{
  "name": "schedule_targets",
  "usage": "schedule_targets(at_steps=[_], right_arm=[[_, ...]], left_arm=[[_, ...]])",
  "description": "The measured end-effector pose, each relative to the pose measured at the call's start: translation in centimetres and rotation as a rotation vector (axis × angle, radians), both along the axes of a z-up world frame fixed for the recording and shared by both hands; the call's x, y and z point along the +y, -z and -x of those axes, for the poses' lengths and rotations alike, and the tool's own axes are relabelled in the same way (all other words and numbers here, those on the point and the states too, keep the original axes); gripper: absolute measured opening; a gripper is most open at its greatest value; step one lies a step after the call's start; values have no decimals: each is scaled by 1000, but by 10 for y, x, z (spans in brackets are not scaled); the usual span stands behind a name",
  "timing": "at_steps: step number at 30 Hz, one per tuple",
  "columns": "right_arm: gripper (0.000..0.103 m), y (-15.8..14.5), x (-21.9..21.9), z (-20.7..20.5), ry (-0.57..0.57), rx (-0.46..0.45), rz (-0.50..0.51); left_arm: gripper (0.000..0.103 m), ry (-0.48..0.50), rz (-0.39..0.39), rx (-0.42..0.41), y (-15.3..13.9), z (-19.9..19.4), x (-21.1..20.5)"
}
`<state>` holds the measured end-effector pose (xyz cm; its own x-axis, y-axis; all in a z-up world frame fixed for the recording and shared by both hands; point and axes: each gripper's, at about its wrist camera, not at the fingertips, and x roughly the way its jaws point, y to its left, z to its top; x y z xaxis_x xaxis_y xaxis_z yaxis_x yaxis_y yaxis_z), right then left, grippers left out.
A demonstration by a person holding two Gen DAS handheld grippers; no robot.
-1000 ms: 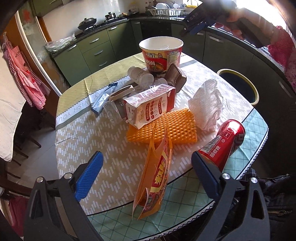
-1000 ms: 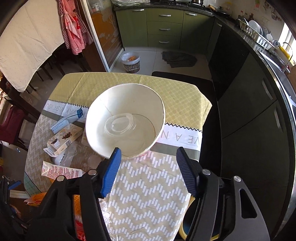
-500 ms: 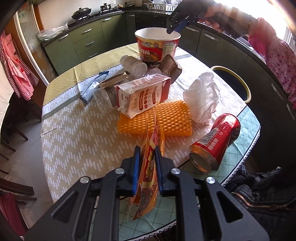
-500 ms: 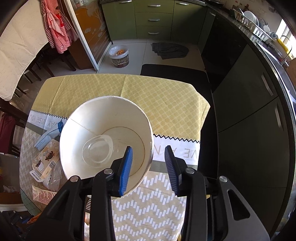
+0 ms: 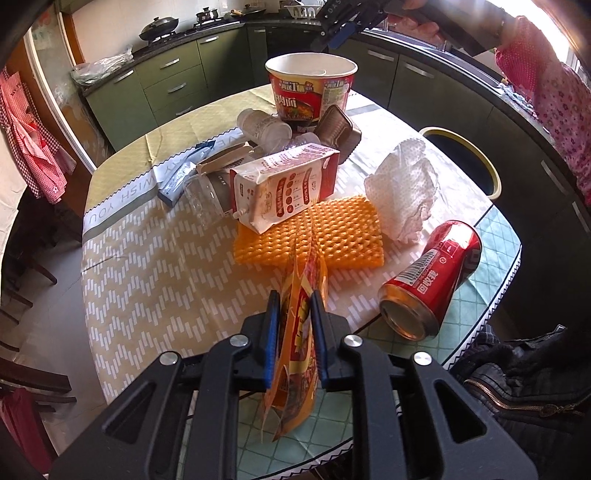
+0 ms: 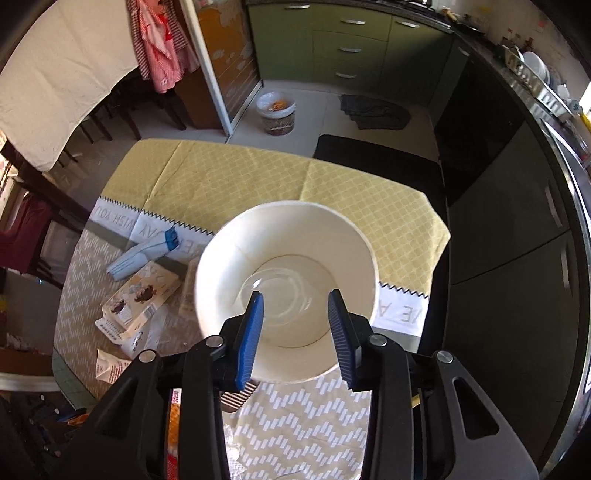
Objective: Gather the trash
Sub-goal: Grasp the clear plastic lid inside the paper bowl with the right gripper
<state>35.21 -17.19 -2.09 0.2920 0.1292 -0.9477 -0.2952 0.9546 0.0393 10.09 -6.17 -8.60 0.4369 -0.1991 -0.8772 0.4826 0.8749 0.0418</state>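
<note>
On the table edge stands an orange snack wrapper [image 5: 291,384], and my left gripper [image 5: 294,299] is shut on it, both blue pads pressing its sides. A red and white noodle bowl [image 5: 310,96] stands upright at the far side. My right gripper [image 6: 295,295] hangs above the bowl's white inside [image 6: 288,229], where a clear plastic lid [image 6: 280,291] lies. Its jaws are opening and touch nothing. The left wrist view shows the right gripper [image 5: 340,31] over the bowl. A red can [image 5: 432,273], milk carton [image 5: 288,184], orange foam net [image 5: 332,236] and crumpled tissue [image 5: 402,192] lie between.
A yellow-rimmed bin [image 5: 491,173] stands beside the table's right edge. A brown tray [image 5: 338,129], white bottle [image 5: 262,123] and blue packet [image 5: 181,177] lie near the bowl. A floral sleeve [image 5: 554,92] reaches in at the top right. Dark chairs stand on the left.
My left jaws went from wide open to closed on the orange wrapper. My right gripper narrowed and slid over the bowl; its rim sat between the fingers, now both hang over the inside.
</note>
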Motion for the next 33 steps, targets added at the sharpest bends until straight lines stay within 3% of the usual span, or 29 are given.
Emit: schedule_targets(at_steps=[11,16,19,25,33], right_arm=[[70,46,30,-13,-15,79,88],[77,61,33,-21,-22,102,106],[77,64,32,-23,-20,107,79],[67,60,22,-26,18,95,58],[64,24,13,-18,29,26,-19]], left_arm=[[17,-2,-5,-1,1,1,2],[17,0,-7,-2,1,1,2],[18,-1,-8,-3,1,2,2],[17,2,-16,-5,1,3,1],[17,-1,-26,-7,-1,4,-1]])
